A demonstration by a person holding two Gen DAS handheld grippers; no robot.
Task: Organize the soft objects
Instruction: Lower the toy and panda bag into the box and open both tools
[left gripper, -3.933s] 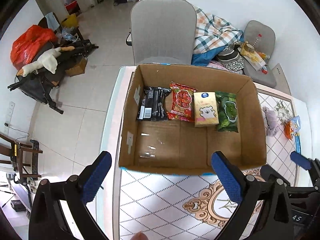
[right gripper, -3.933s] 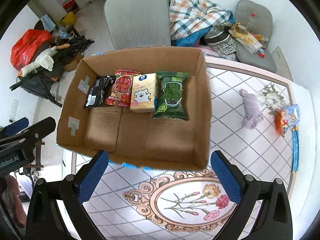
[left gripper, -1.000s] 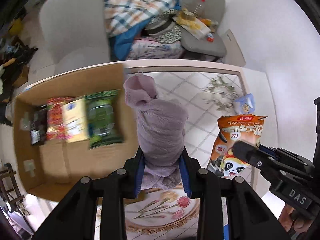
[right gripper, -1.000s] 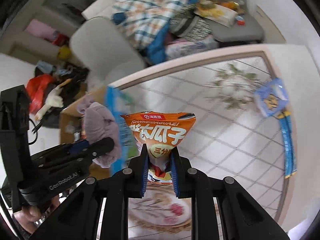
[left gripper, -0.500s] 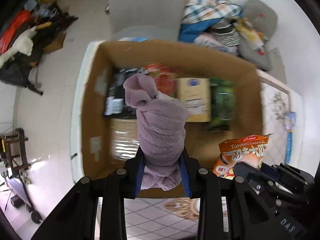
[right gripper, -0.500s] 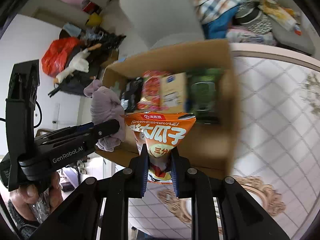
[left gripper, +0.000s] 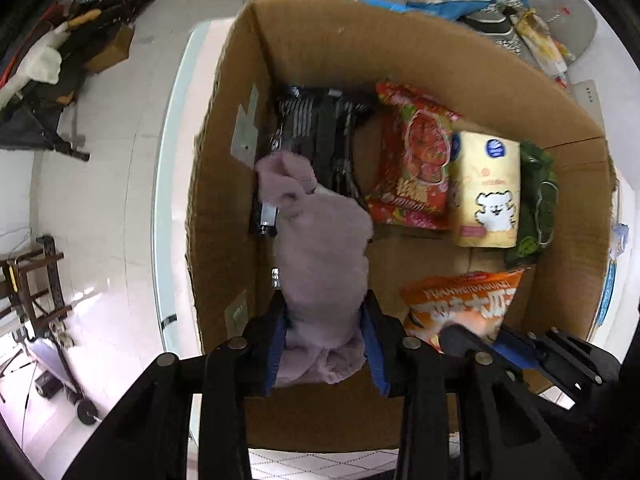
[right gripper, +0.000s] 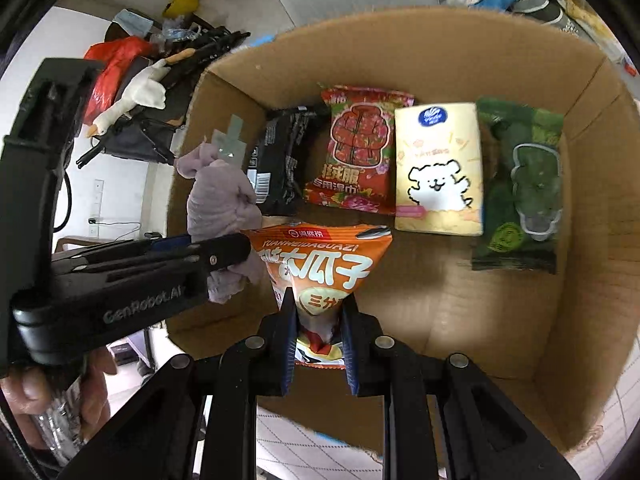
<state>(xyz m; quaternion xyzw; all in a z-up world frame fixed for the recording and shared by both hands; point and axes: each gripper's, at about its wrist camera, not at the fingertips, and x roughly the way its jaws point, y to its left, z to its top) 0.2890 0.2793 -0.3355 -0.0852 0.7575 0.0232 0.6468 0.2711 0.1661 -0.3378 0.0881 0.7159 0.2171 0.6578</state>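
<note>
The open brown cardboard box is the landmark, and both grippers are above its inside. The left gripper has its jaws closed on a soft lilac plush cloth bundle, which hangs over the left part of the box, close to the left wall. The right gripper has its jaws closed on the lower end of an orange snack bag with white letters, held over the front middle of the box. Along the far wall of the box lie four packs in a row: a black packet, a red flowery packet, a pale yellow tissue pack with a white dog drawing and a dark green packet.
</note>
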